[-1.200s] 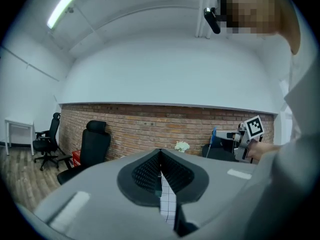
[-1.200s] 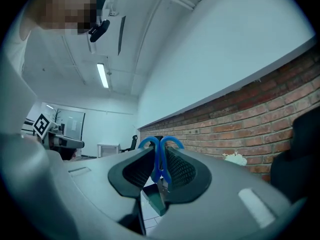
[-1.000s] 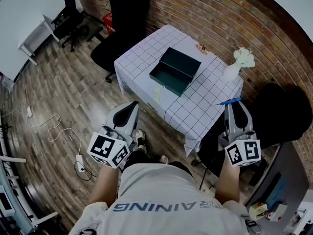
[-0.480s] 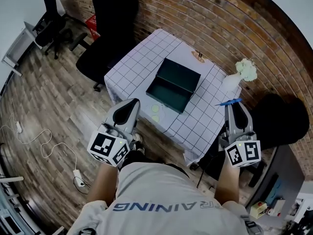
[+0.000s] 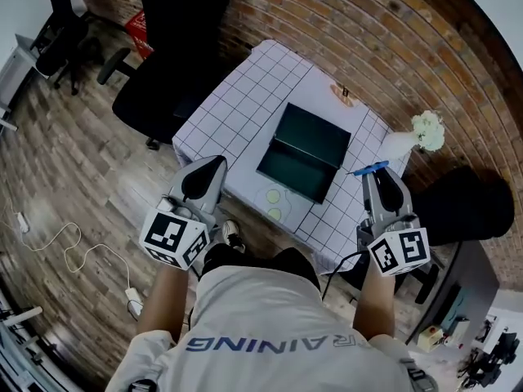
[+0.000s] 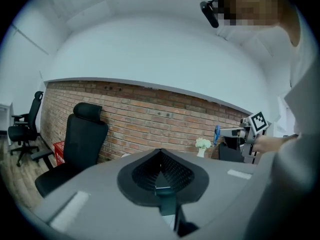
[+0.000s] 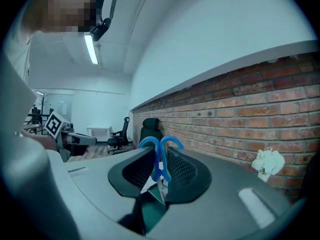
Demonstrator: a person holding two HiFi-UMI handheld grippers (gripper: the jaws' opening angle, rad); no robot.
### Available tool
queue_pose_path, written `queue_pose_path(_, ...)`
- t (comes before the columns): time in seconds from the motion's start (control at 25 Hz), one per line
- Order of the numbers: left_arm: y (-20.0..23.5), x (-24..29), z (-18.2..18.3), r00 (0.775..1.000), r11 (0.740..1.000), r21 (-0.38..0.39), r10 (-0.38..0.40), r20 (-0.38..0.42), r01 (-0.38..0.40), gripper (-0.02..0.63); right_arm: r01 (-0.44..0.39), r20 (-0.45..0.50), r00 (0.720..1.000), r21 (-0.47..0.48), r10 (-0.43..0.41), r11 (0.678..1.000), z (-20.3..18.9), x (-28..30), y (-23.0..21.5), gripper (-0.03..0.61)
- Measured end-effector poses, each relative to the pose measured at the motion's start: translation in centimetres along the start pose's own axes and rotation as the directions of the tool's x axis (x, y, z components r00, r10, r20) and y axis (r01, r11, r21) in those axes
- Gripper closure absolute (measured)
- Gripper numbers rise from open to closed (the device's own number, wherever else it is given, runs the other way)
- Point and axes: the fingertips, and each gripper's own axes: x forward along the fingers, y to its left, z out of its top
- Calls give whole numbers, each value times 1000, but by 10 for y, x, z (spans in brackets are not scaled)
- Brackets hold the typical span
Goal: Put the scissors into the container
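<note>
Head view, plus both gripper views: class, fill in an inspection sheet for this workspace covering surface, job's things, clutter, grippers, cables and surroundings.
Surface: table under a white checked cloth.
Job's things: blue-handled scissors in the right gripper; open dark container on the table, seemingly empty.
Clutter: vase of white flowers; two pale discs near the front edge.
Grippers: left gripper shut, empty; right gripper shut on the scissors.
Cables: white cable on the floor.
Surroundings: brick wall, wooden floor, black chair.
</note>
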Motion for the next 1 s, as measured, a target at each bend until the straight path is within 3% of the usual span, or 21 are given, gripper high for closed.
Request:
queue_pose_path(0.24, 16, 11, -27, 997, 998, -62, 21, -70, -26, 614, -104, -181, 980, -90, 87, 990, -48, 57, 18, 480)
queue_pose_path(0.36, 14, 16, -38, 996, 994, -91, 46, -83, -54, 614, -198, -297, 942, -119, 156, 973, -81, 86, 29, 479)
queue_pose_path(0.64, 3, 11, -56, 986, 989, -93, 104, -128, -117, 614, -427, -628, 735, -135, 256, 894, -176, 133, 57, 479)
queue_pose_path(0.8, 7, 7, -64, 981, 982, -112, 137, -135, -152, 614, -466, -726, 644, -123, 241, 876, -222, 152, 64, 479)
queue_pose_path(1.0, 10, -6, -68, 976, 980, -99, 155, -150, -171, 614, -534, -845, 503, -138, 182, 835, -267, 166, 78, 479)
